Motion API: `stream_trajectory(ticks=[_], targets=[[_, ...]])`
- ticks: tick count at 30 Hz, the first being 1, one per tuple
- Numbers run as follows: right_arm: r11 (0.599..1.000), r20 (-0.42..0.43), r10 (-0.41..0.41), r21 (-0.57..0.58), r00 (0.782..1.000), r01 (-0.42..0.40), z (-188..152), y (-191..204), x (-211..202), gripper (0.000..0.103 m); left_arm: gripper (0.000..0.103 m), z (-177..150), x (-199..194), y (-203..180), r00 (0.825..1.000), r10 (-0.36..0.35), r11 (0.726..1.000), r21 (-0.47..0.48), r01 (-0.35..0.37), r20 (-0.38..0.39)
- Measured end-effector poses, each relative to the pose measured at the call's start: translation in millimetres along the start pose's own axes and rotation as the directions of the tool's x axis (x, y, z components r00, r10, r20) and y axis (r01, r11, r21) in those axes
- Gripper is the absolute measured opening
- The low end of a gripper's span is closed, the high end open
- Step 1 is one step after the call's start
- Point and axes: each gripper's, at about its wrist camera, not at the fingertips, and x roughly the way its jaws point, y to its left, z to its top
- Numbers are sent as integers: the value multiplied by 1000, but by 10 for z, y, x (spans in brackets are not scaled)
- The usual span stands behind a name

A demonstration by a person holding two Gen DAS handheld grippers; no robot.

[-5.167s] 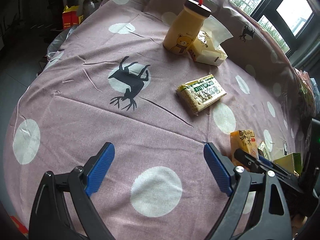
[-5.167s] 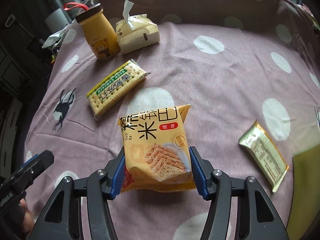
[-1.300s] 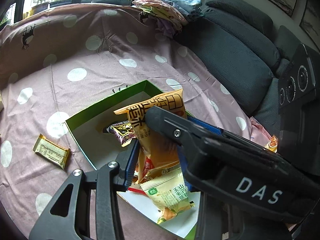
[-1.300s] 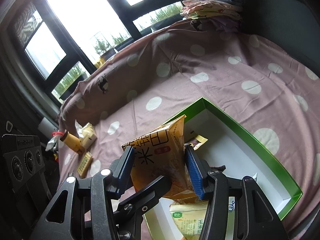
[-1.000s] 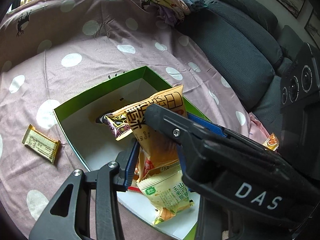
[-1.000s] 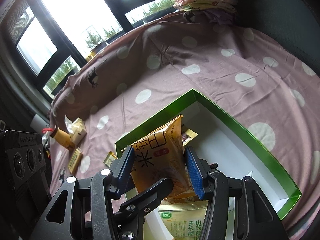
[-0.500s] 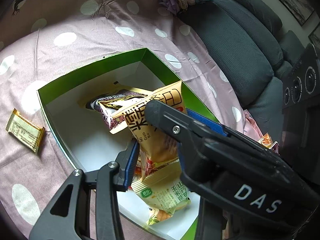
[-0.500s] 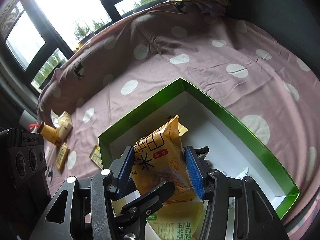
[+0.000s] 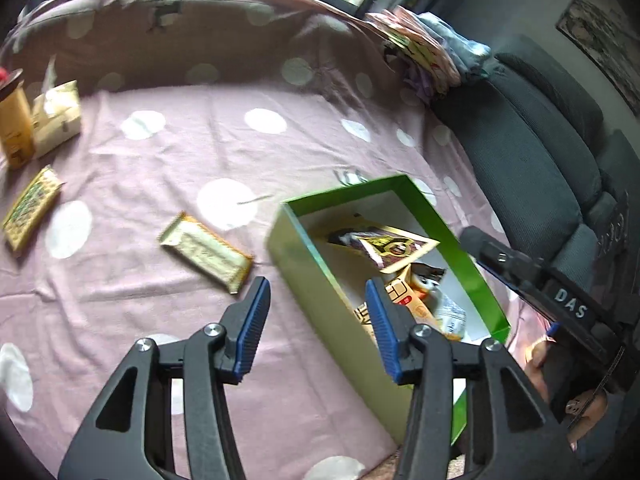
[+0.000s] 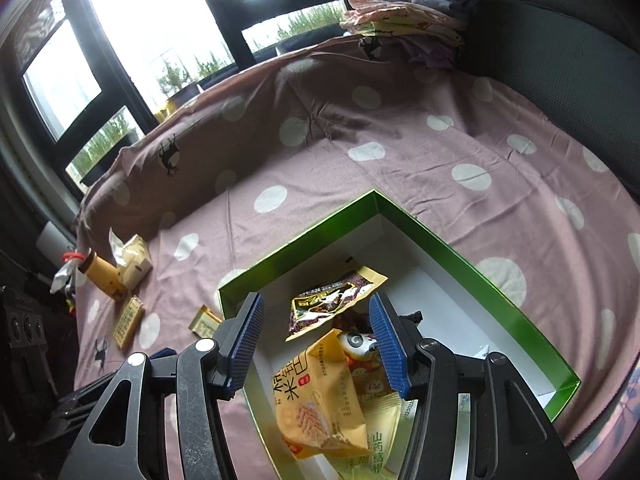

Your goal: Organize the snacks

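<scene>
A pink polka-dot cloth (image 9: 168, 148) spreads ahead of both grippers. The green cardboard box with a white inside (image 10: 460, 256) sits under the right gripper (image 10: 316, 340), released, above the orange rice-cracker bag (image 10: 316, 400) lying inside. The left gripper (image 9: 316, 320), jaws just opening and empty, hovers beside the box wall, a gold-wrapped bar (image 9: 206, 252) just ahead-left

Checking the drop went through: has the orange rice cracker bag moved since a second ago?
Yes. The orange bag was up between the right gripper pads; now it lies down inside the green box, clear of them.
</scene>
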Motion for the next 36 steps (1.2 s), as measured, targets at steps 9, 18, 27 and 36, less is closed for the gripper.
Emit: stream_trajectory(ticks=[9, 18, 27, 36], targets=[[981, -38, 145, -125, 989, -148, -99, 682, 75, 60, 59, -160, -108, 1081, 991, 130, 940, -312, -137, -43], [972, -103, 147, -170, 984, -162, -174, 913, 297, 60, 55, 84, 577, 950, 993, 82, 892, -437, -111, -86], [976, -28, 196, -90, 980, -198, -65, 603, 103, 60, 57, 359, 1115, 757, 962, 207, 894, -366, -261, -180], [972, -71, 225, -48, 972, -229, -35, 512, 223, 60, 34, 257, 1037, 899, 972, 194, 891, -391, -230, -129]])
